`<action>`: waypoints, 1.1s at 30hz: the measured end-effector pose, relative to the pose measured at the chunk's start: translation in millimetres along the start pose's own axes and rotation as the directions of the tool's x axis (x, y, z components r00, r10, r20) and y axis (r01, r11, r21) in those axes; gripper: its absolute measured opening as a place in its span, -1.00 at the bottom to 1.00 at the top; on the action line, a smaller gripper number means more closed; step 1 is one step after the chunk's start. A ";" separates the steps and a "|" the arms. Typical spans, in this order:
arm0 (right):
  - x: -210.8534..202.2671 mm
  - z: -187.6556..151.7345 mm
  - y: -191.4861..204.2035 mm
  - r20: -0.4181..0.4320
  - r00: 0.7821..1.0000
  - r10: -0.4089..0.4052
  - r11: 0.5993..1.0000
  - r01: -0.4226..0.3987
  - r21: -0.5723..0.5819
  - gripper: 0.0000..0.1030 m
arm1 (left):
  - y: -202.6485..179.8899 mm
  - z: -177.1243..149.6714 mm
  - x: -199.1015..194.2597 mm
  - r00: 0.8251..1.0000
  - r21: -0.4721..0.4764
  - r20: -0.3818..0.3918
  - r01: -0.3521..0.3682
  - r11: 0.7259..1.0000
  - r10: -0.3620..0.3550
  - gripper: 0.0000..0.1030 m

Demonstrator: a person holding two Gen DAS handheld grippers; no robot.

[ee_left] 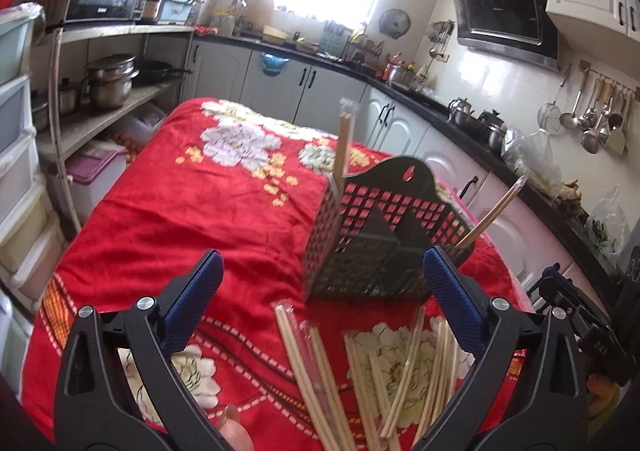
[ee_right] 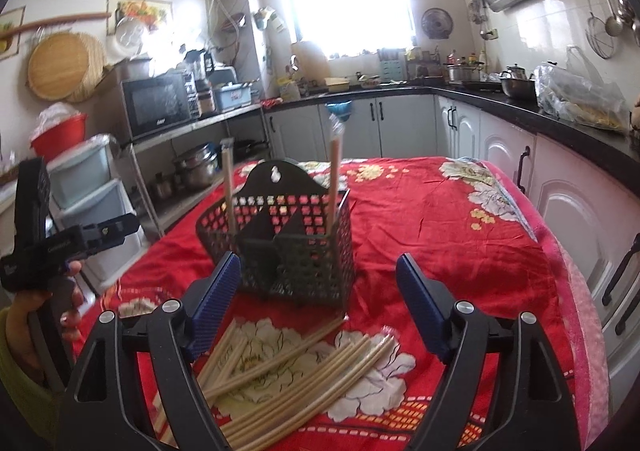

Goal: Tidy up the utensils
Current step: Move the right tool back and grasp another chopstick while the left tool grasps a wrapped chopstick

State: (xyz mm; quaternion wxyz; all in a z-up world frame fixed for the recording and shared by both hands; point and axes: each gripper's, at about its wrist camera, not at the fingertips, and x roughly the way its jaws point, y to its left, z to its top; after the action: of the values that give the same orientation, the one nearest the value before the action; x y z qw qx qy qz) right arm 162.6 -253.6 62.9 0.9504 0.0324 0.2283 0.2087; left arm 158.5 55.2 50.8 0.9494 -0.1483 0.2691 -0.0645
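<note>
On the table (ee_right: 460,235) before you, the utensil basket (ee_right: 288,251) stands behind the loose pile of chopsticks (ee_right: 288,363), with one wrapped pair (ee_right: 334,179) upright in its right compartment, another (ee_right: 229,187) in its left, and kitchen counters (ee_right: 520,107) beyond and to your right.

Loose chopsticks (ee_left: 404,379) cut off at bottom edge, caddy (ee_right: 296,251) compartment contents unclear
</note>
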 end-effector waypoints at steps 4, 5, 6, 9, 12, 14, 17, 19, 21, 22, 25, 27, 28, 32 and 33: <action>4.5 -12.6 10.8 -0.035 0.999 0.015 0.999 -0.017 -0.044 0.50 | 7.9 -10.0 2.9 0.999 -0.009 -0.026 -0.022 1.000 0.022 0.79; 6.0 -16.5 14.6 -0.047 0.999 0.020 0.998 -0.022 -0.059 0.50 | 11.3 -12.7 3.8 0.999 -0.012 -0.034 -0.029 1.000 0.029 0.79; 6.9 -20.4 19.0 -0.056 0.998 0.023 0.997 -0.028 -0.075 0.50 | 13.3 -14.3 4.5 0.999 -0.014 -0.039 -0.033 0.999 0.032 0.79; 10.0 -30.8 31.8 -0.087 0.996 0.031 0.990 -0.043 -0.133 0.50 | 22.2 -21.0 9.4 0.997 -0.031 -0.069 -0.038 0.999 0.036 0.79; 13.7 -40.8 41.7 -0.122 0.991 0.045 0.983 -0.066 -0.173 0.50 | 28.3 -27.5 13.8 0.995 -0.042 -0.096 -0.044 0.998 0.040 0.79; 16.1 -48.3 48.6 -0.149 0.987 0.059 0.977 -0.088 -0.196 0.50 | 31.0 -31.2 17.8 0.992 -0.044 -0.117 -0.045 0.998 0.040 0.79; 19.3 -61.9 61.6 -0.186 0.980 0.065 0.962 -0.111 -0.250 0.50 | 34.2 -37.0 23.5 0.988 -0.046 -0.147 -0.048 0.998 0.041 0.79; 20.7 -70.7 71.2 -0.211 0.975 0.074 0.951 -0.133 -0.278 0.50 | 36.4 -40.5 26.7 0.986 -0.050 -0.164 -0.047 0.998 0.038 0.79; 22.5 -79.3 79.3 -0.235 0.968 0.091 0.941 -0.161 -0.299 0.50 | 38.2 -43.9 30.3 0.983 -0.053 -0.182 -0.046 0.998 0.036 0.78; 23.1 -82.7 82.7 -0.244 0.965 0.096 0.936 -0.171 -0.307 0.50 | 39.2 -44.5 31.8 0.981 -0.057 -0.190 -0.043 0.997 0.031 0.71; 25.7 -95.3 95.8 -0.284 0.951 0.121 0.918 -0.216 -0.333 0.31 | 41.5 -48.5 39.2 0.974 -0.061 -0.226 -0.037 0.997 0.022 0.43; 26.9 -101.6 102.5 -0.302 0.944 0.135 0.908 -0.239 -0.343 0.25 | 43.2 -51.0 47.7 0.964 -0.073 -0.266 -0.025 0.997 0.004 0.26; 26.6 -104.9 107.3 -0.309 0.940 0.142 0.899 -0.253 -0.357 0.21 | 44.1 -52.4 52.8 0.957 -0.081 -0.288 -0.019 0.997 -0.006 0.21; 26.2 -111.4 119.5 -0.328 0.931 0.161 0.879 -0.286 -0.381 0.09 | 44.1 -56.3 65.9 0.941 -0.095 -0.338 -0.014 0.995 -0.019 0.05; 26.3 -113.2 122.6 -0.332 0.929 0.165 0.874 -0.293 -0.387 0.01 | 44.4 -56.7 68.8 0.938 -0.097 -0.347 -0.015 0.995 -0.020 -0.04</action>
State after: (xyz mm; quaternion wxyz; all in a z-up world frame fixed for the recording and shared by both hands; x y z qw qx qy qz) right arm 86.4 -134.9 -30.1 0.8584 -0.1815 0.3075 0.3684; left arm 188.6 69.3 -43.1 0.8786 -0.1814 0.4349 -0.0775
